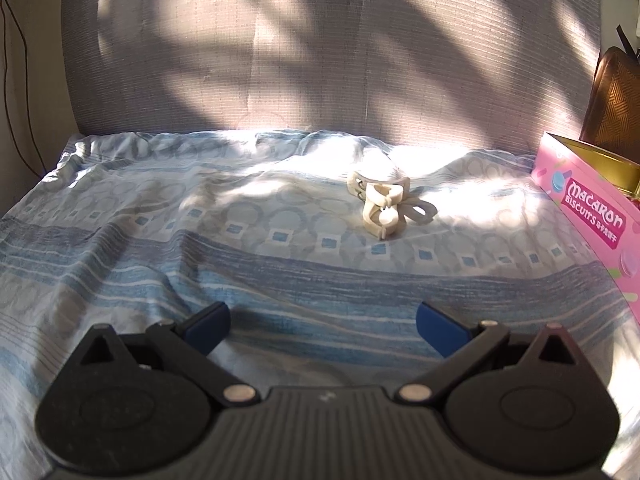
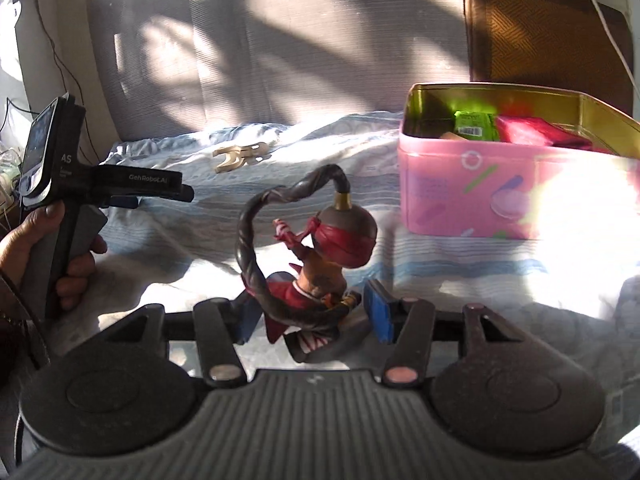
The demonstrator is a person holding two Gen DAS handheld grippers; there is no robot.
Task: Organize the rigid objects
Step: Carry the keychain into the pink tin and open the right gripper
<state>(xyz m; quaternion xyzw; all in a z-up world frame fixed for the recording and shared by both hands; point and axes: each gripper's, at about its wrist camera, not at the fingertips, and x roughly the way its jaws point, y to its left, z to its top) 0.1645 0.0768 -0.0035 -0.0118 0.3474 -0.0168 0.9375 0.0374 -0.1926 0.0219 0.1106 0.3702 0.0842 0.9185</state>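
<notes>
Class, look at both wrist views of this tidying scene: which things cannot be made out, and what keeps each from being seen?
- Figurine base, right wrist view: hidden behind the right claw body.
- Pink tin front print, right wrist view: washed out by sun glare.
- Pink tin, left wrist view: cut off by the right edge.
- Tin contents: only tops show above the rim.
- Cream clip, right wrist view: too small for detail.
</notes>
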